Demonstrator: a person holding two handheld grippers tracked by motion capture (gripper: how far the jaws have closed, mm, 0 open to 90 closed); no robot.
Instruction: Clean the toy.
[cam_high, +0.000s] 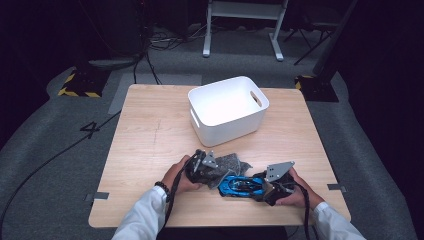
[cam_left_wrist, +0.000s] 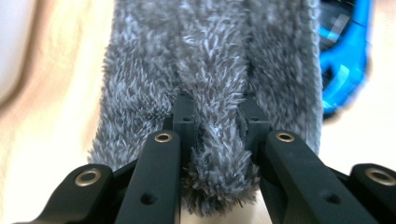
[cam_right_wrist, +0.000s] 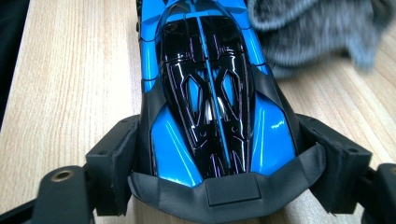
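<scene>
Left tongs (cam_left_wrist: 217, 140) pinching the grey fleece cloth (cam_left_wrist: 210, 84); right tongs (cam_right_wrist: 219, 154) clamped on the blue toy car's (cam_right_wrist: 210, 93) rear, at desk's (cam_high: 150, 130) six o'clock. Best lifted separately, steadily, toward white bin (cam_high: 227, 110) at twelve o'clock, keeping both grips firm.

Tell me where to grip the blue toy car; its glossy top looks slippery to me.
Grip the blue toy car across its flanks at the rear, coming from behind along its length. The body is long and narrow there, and the right gripper already straddles it that way.
</scene>
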